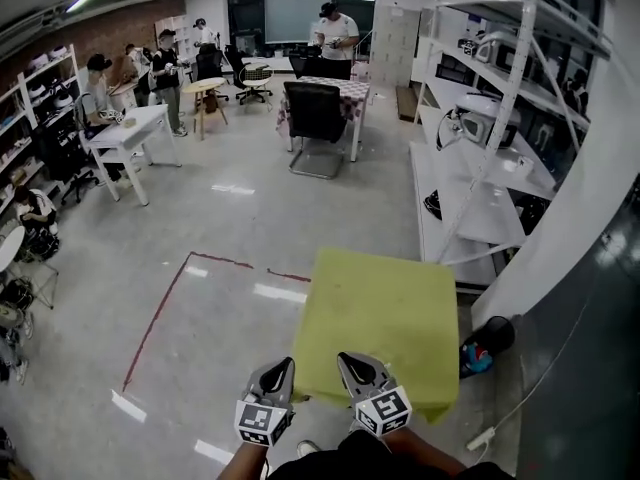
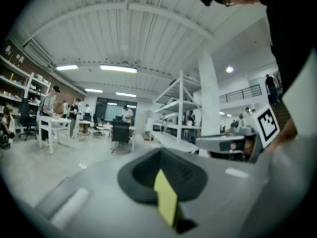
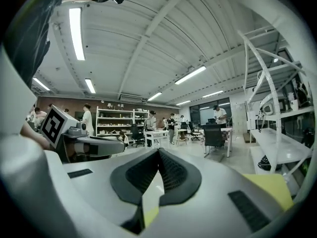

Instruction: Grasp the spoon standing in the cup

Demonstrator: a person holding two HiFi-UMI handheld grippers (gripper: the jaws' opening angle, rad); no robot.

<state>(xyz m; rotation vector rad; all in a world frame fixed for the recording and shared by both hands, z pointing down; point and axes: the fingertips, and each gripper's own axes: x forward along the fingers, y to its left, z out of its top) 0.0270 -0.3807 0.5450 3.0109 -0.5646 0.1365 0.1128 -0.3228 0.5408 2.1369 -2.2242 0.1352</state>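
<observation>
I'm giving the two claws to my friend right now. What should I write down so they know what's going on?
Left claw: shut, tips together, nothing in it.
Right claw: shut, tips together, nothing in it.
Both are held low, close to the person, by the near edge of the yellow-green square table.
Job's things: no cup and no spoon show in any view.
Done: nothing yet.
Left: find the cup, open a claw, close it on the spoon.
</observation>
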